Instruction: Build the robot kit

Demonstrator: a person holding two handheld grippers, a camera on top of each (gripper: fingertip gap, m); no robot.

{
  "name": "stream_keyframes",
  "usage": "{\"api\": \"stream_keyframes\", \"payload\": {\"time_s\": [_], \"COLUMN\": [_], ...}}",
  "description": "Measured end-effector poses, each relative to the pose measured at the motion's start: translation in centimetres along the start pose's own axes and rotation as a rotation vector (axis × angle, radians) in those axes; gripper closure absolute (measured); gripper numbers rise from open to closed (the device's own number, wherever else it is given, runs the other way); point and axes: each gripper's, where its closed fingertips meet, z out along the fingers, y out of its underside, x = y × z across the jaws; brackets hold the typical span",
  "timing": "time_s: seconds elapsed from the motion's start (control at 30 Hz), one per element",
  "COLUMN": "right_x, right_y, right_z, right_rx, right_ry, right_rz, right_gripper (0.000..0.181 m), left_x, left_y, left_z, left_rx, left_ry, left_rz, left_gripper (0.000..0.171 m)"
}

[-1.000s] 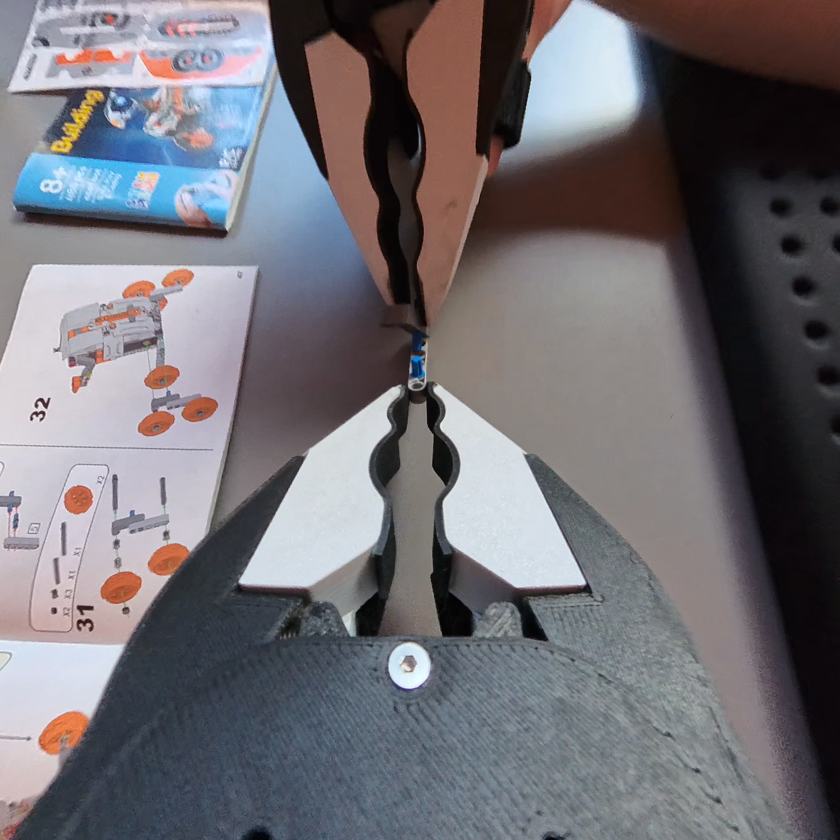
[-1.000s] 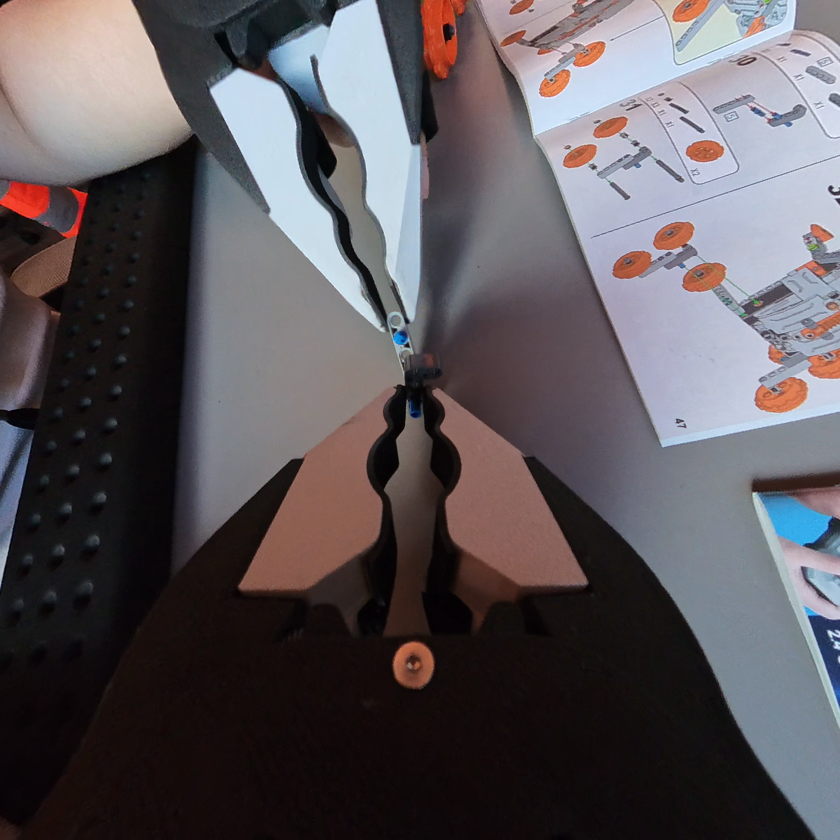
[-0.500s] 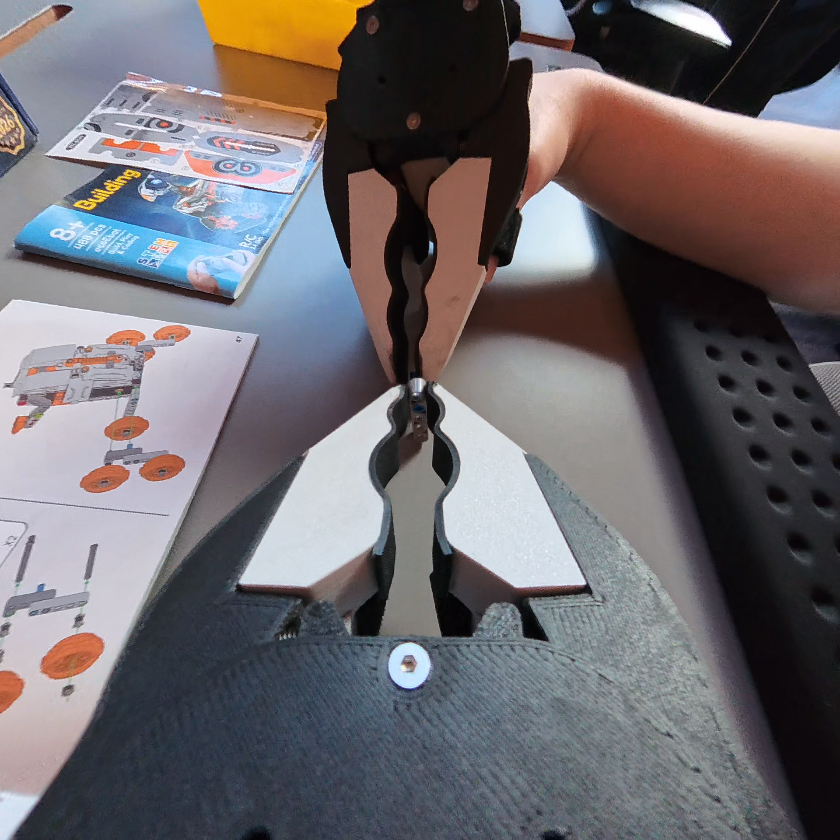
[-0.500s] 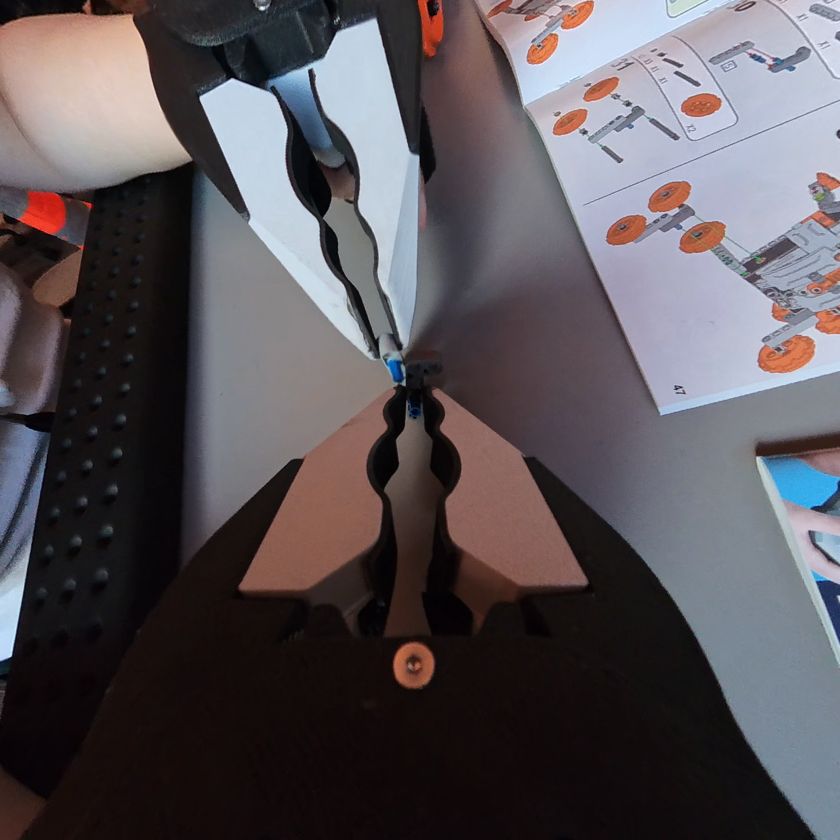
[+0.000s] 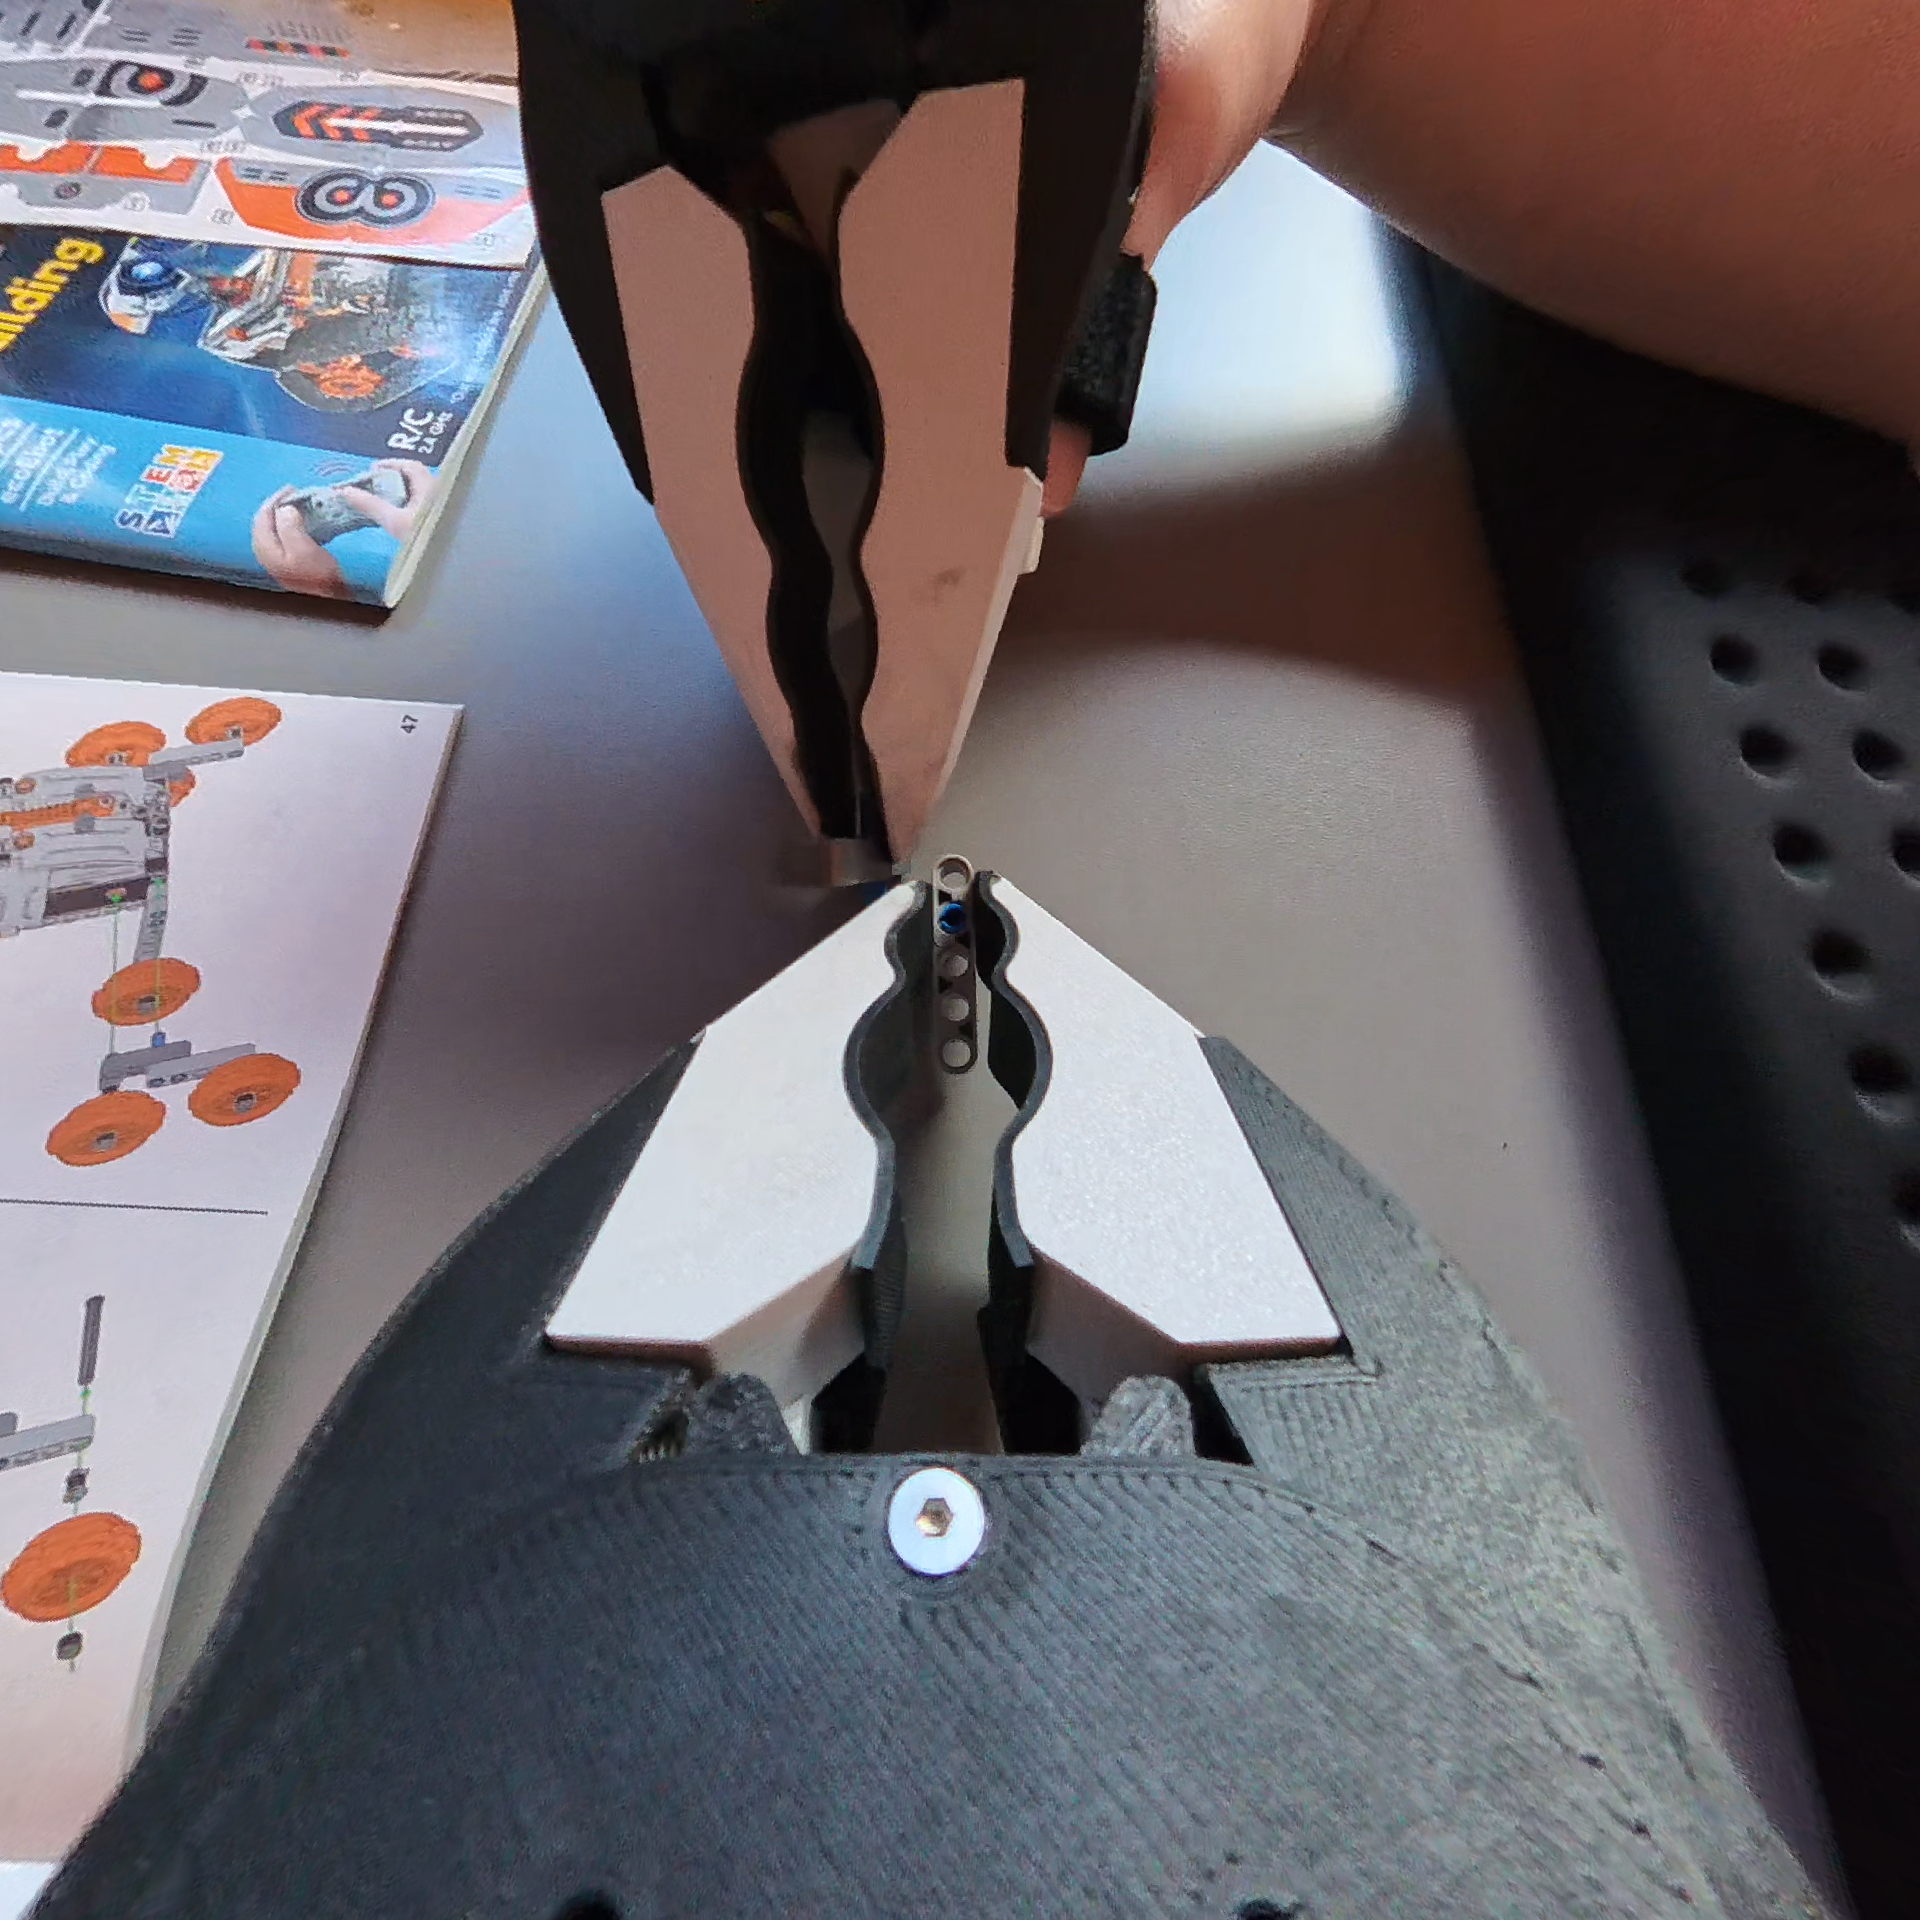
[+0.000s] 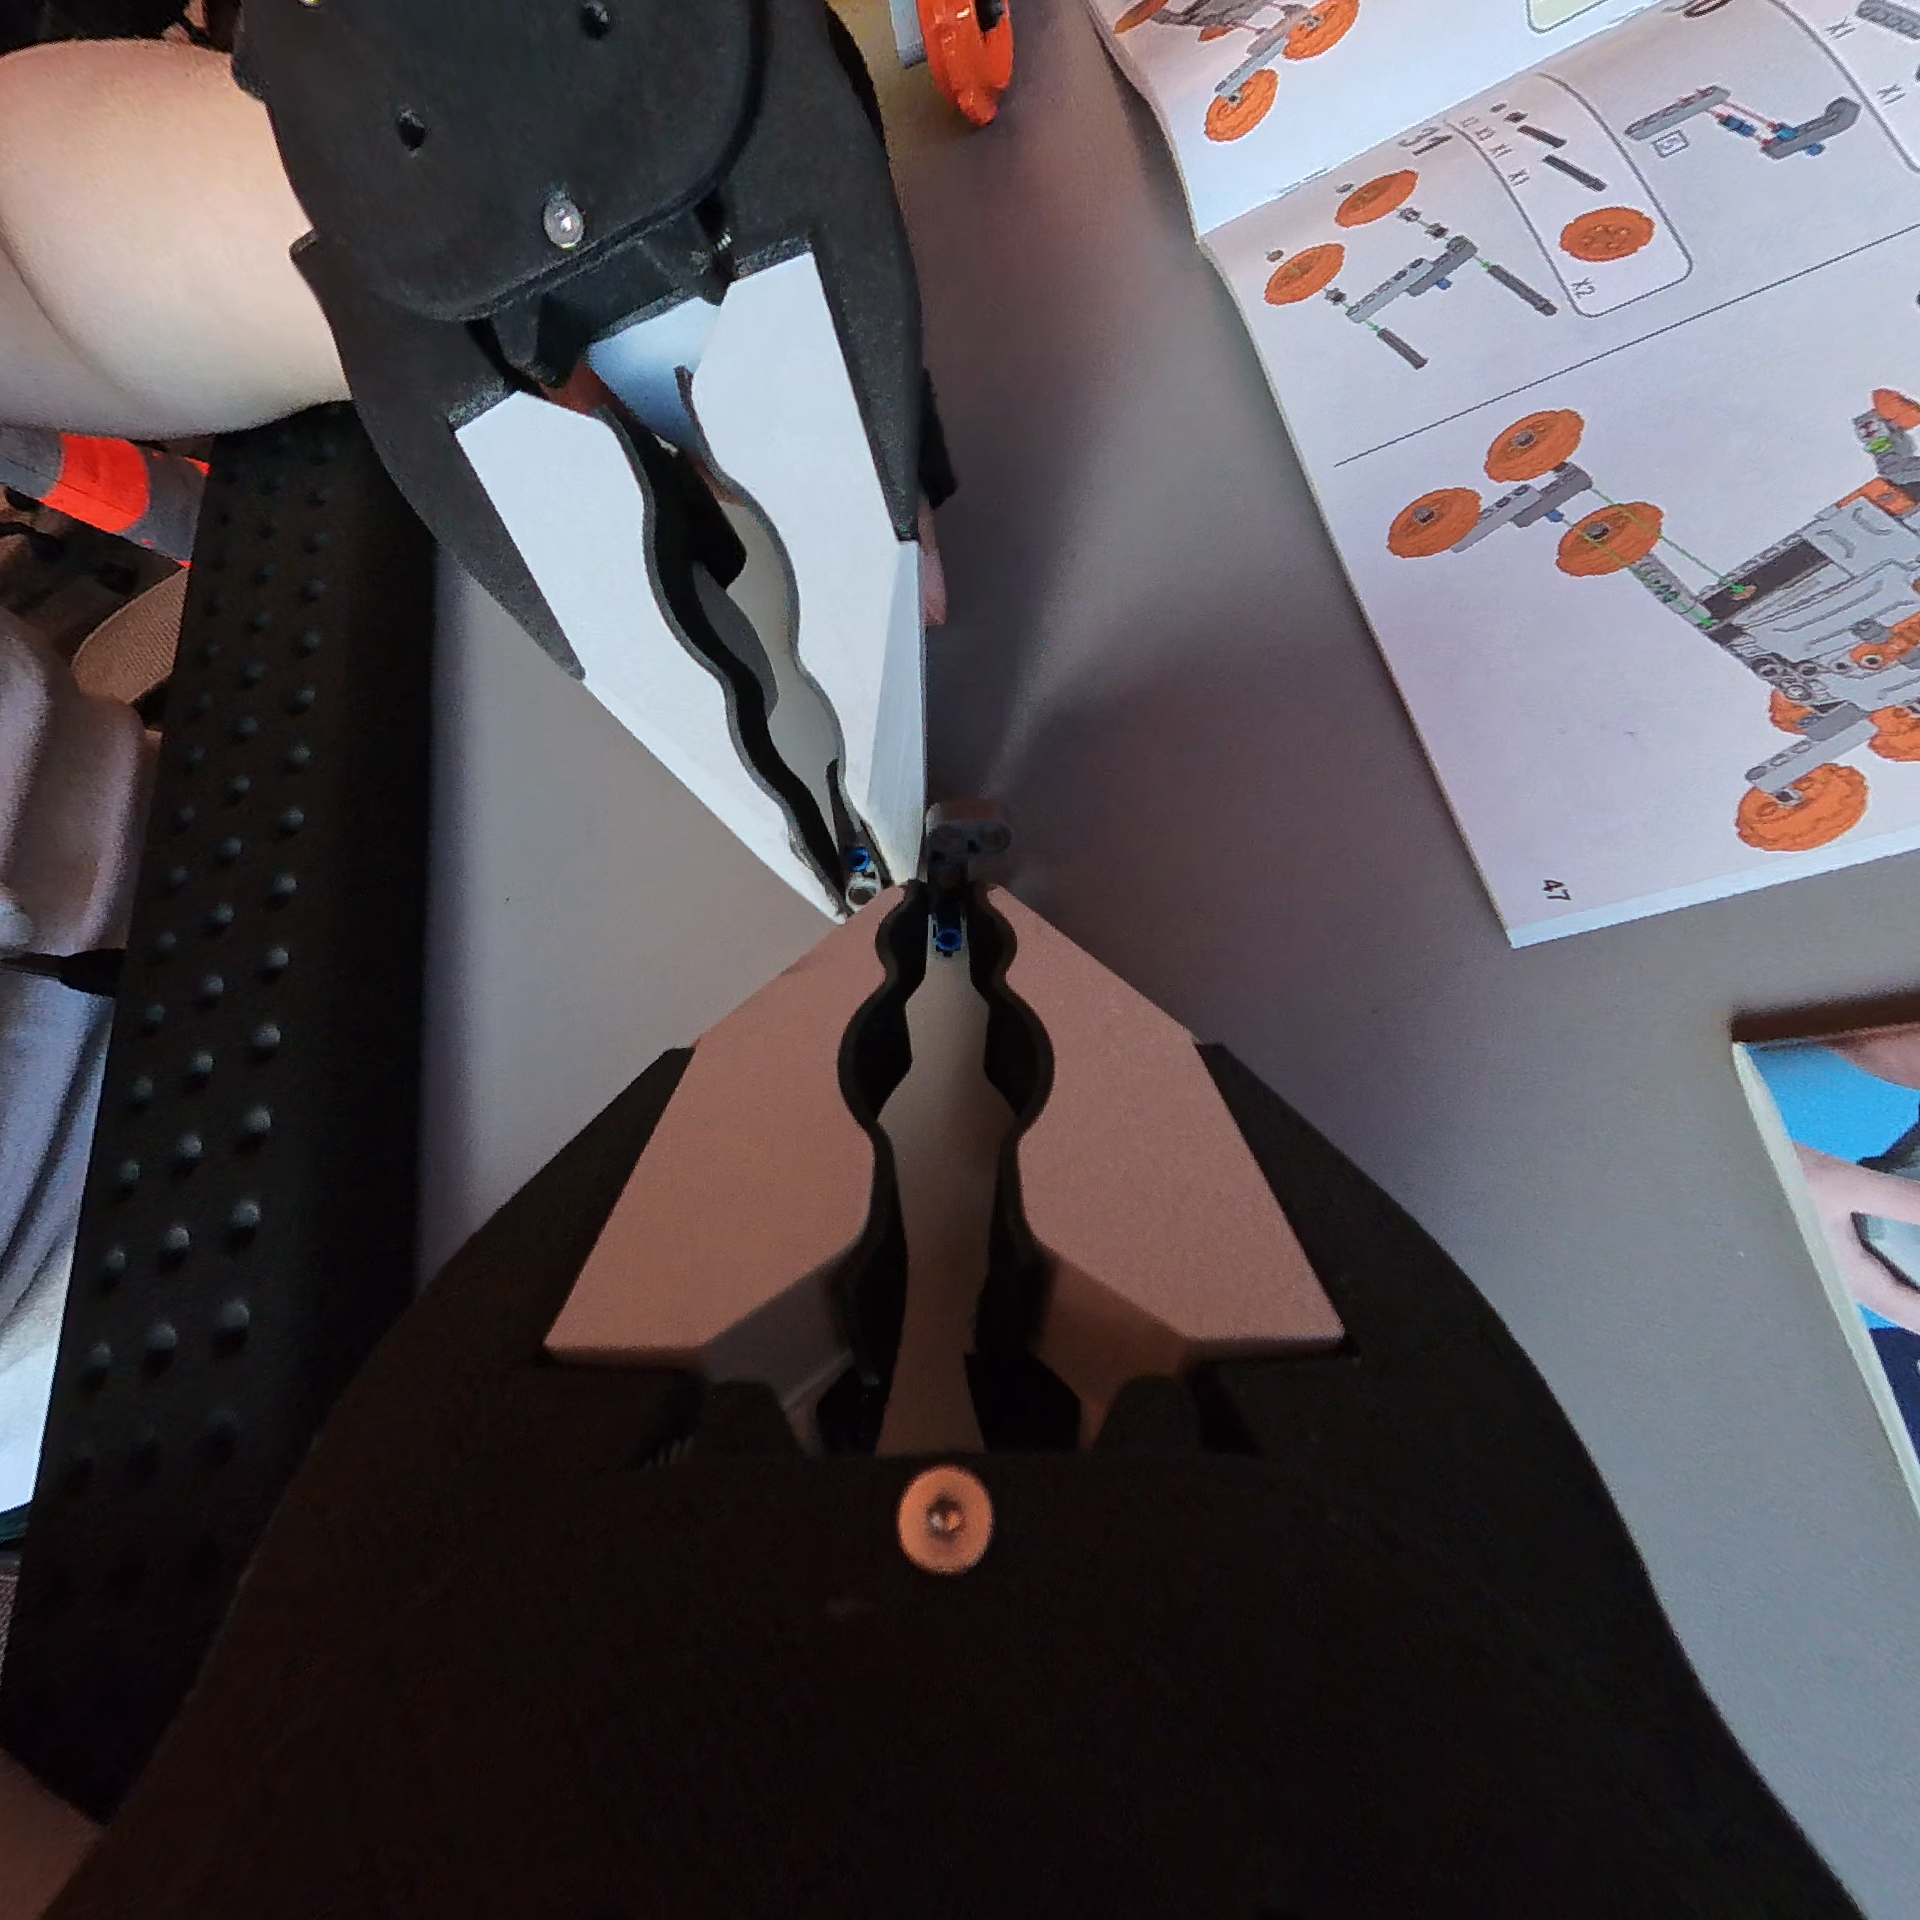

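My left gripper point(image 5: 951, 883) is shut on a thin grey perforated beam point(image 5: 954, 997) with a blue pin in it. The beam lies back between the fingers, its tip just past them. My right gripper point(image 6: 945, 896) is shut on a small dark grey connector point(image 6: 966, 836) with a blue pin point(image 6: 945, 940). The two grippers meet tip to tip above the grey table point(image 5: 1195, 727). In the left wrist view the right gripper point(image 5: 862, 842) comes down from above, its tip just left of the beam's end. In the right wrist view the left gripper point(image 6: 868, 883) comes from the upper left, just left of the connector.
An open instruction booklet point(image 5: 208, 935) lies on the table and also shows in the right wrist view point(image 6: 1558, 520). A blue booklet point(image 5: 260, 416) and a sticker sheet point(image 5: 260, 156) lie beyond it. An orange wheel point(image 6: 966, 52) stands at the back. A black perforated surface point(image 5: 1766, 831) borders the table. A person's forearm point(image 5: 1610, 208) is above it. My two grippers' fingertips are within a few centimetres of each other.
The beam stuck out from my left fingertips in line with the right gripper's part. Now it lies back between the fingers, holes facing the camera, and the right tip sits just to its left.
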Motion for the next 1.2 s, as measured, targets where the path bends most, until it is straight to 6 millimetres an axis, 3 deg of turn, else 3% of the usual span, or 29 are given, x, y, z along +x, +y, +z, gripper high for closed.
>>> {"api": "stream_keyframes", "payload": {"time_s": [0.17,0.43,0.6,0.67,0.9,1.03,1.2], "right_x": [0.1,-0.1,0.1,0.4,-0.7,-0.4,0.3], "right_y": [0.0,0.0,0.3,0.2,-7.5,-8.5,-8.4], "right_z": [-0.1,0.1,0.3,0.1,-3.1,-3.3,-2.6], "right_rx": [-0.014,-0.051,-0.056,-0.054,0.335,0.376,0.351], "right_ry": [0.016,0.058,0.048,0.068,0.174,0.251,0.295], "right_rz": [-0.006,-0.047,-0.010,-0.010,-0.157,-0.184,-0.189], "right_gripper": [0.175,0.175,0.173,0.161,0.164,0.169,0.168], "left_x": [-1.3,-3.7,-4.2,-4.2,-5.0,-5.7,-5.8], "left_y": [-1.0,-5.4,-6.0,-6.1,-6.1,-6.2,-6.3], "left_z": [-1.5,-6.8,-7.8,-7.8,-7.6,-7.8,-7.8], "left_rx": [0.106,0.523,0.595,0.597,0.617,0.648,0.656], "left_ry": [0.022,0.324,0.379,0.371,0.293,0.247,0.233], "left_rz": [-0.120,-0.684,-0.765,-0.770,-0.795,-0.804,-0.803], "left_gripper": [0.166,0.167,0.167,0.167,0.166,0.166,0.166]}}
